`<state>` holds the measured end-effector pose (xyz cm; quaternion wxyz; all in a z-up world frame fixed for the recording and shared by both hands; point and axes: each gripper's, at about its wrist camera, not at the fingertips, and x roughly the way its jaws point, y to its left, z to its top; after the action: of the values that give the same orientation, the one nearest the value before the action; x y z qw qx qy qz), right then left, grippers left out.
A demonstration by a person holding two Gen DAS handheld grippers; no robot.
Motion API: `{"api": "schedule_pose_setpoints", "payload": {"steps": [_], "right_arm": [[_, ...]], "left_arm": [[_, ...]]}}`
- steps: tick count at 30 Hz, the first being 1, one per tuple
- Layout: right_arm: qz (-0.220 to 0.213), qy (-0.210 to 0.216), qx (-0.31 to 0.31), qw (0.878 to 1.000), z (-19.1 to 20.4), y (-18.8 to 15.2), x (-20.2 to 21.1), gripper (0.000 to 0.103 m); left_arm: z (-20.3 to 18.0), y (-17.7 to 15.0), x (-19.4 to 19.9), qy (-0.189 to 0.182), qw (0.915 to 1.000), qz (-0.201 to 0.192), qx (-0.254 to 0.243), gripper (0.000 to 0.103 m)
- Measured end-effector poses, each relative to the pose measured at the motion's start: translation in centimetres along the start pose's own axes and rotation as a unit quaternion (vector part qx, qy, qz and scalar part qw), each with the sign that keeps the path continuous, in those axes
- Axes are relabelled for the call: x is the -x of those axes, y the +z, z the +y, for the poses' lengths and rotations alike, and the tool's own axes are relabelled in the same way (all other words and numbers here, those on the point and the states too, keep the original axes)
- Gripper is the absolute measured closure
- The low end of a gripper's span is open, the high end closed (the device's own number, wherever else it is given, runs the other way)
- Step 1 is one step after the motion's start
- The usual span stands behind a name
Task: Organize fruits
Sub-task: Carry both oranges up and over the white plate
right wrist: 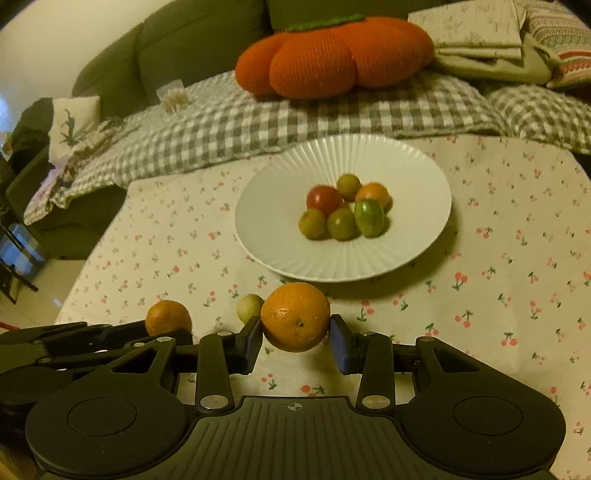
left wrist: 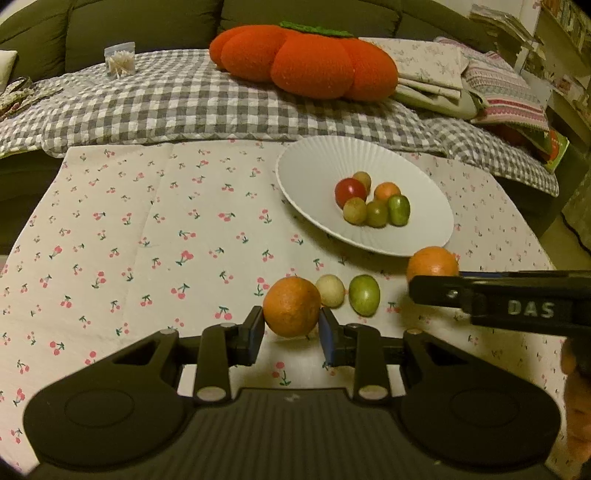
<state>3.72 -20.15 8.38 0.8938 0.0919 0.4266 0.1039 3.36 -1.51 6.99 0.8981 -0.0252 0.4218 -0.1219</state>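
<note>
**Both grippers at an orange, plate ahead**

Left gripper [left wrist: 291, 334] has its jaws set either side of the nearer orange [left wrist: 291, 312]; the blue pads [left wrist: 327, 339] sit right at the fruit's flanks, and I read that as closed on it, with a shadow under the orange on the cloth. Right gripper [right wrist: 295, 338] frames the second orange [right wrist: 295, 317] the same way, its left pad against the skin and its right pad at the peel's edge, and I can see shadow beneath this fruit as well.

Just past my left fingertips, to the right of the held orange, a pale round fruit [left wrist: 331, 291] touches it or nearly so, and a green fruit [left wrist: 364, 294] lies just beside that. Further right again is the right gripper's orange [left wrist: 432, 264], with the black finger of that gripper crossing in front of it.

Ahead of both grippers stands the white ribbed plate [left wrist: 306, 177]. In its hollow I count six small fruits clustered together: a red one [left wrist: 350, 191], an orange one [left wrist: 386, 191], a bright green one [left wrist: 399, 209] and three dull yellow-green ones.

All of it rests on a cherry-print tablecloth [left wrist: 147, 221]. Beyond the plate lie a grey checked blanket [left wrist: 147, 99] and a large orange pumpkin-shaped cushion [left wrist: 303, 61], against a dark sofa [left wrist: 129, 22].
</note>
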Motion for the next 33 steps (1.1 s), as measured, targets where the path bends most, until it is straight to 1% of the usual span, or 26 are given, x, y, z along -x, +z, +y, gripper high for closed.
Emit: {"api": "schedule_pose_setpoints", "payload": {"steps": [8,18,28,33], "right_arm": [[-0.026,0.005,-0.005,1.0,-0.3,1.0,1.8,0.065],[-0.055,-0.003,-0.007,0.998,-1.1,2.3,2.8,0.065],[-0.074,-0.017,-0.028,0.997,-2.8,3.9,2.8,0.065],[-0.08,-0.017,-0.042,0.996,-4.0,4.9,2.0,0.065]], "left_arm": [[0.3,1.0,0.8,-0.002,0.9999,-0.015,0.007,0.073],[0.3,4.1,2.3,-0.015,0.9986,-0.05,0.011,0.073],[-0.6,6.5,0.8,-0.023,0.9982,-0.054,0.012,0.073],[-0.7,7.3,-0.3,-0.028,0.9978,-0.059,0.008,0.073]]}}
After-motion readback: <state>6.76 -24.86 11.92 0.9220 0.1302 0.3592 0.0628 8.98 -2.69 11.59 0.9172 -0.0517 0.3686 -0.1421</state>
